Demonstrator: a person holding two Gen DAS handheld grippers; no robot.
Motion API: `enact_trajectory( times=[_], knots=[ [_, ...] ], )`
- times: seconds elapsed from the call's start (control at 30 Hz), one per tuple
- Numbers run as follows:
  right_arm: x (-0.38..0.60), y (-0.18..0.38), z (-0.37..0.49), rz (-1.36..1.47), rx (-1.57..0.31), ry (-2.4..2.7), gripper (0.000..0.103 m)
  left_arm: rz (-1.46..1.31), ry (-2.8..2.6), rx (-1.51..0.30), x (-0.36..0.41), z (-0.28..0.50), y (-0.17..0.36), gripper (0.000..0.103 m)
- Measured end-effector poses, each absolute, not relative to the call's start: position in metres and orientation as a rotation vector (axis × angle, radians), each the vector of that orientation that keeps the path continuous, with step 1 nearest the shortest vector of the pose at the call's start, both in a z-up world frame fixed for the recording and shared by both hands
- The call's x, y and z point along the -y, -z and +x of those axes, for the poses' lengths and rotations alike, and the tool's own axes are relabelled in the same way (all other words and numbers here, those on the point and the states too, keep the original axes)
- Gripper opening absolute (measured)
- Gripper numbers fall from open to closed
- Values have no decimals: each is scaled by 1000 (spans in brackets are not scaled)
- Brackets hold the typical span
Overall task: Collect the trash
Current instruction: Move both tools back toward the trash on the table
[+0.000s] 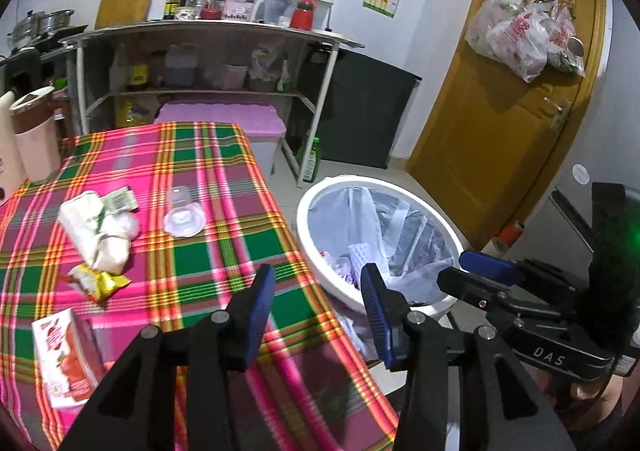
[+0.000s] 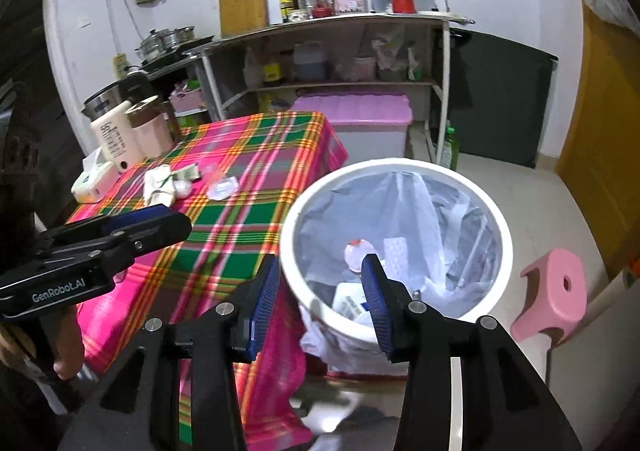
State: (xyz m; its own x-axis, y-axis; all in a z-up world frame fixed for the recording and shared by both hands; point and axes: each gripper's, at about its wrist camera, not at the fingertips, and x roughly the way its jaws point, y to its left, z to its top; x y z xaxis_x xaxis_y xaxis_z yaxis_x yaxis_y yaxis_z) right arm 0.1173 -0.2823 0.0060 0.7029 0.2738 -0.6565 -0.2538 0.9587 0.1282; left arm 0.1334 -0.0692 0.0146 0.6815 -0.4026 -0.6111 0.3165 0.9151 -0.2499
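On the pink and green plaid tablecloth (image 1: 192,271) lie crumpled white wrappers (image 1: 96,231), a yellow wrapper (image 1: 100,281), a clear plastic cup on its side (image 1: 184,211) and a red and white box (image 1: 64,359). My left gripper (image 1: 318,291) hangs open and empty over the table's right edge. A white bin (image 2: 400,167) with a clear liner stands on the floor beside the table. Inside it lie a small white bottle (image 2: 354,251) and a blue and white packet (image 2: 348,303). My right gripper (image 2: 320,291) is open above the bin's near rim, nothing between its fingers.
A pink stool (image 2: 556,291) stands right of the bin. Behind the table are a loaded shelf unit (image 1: 200,91), a pink-lidded storage box (image 2: 352,107) and a green bottle (image 1: 312,163) on the floor. Flasks (image 2: 132,131) and a tissue pack (image 2: 94,179) crowd the table's far left. A wooden door (image 1: 500,111) is on the right.
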Motion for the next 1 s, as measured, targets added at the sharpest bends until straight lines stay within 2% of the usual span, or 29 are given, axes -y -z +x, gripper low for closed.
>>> enact_trajectory(
  times=[0.73, 1.0],
  knots=[
    [233, -7, 105, -35, -747, -402, 44, -158, 232, -686, 9, 105, -11, 47],
    [219, 0, 105, -41, -766, -453, 44, -164, 124, -670, -20, 93, -8, 51]
  ],
)
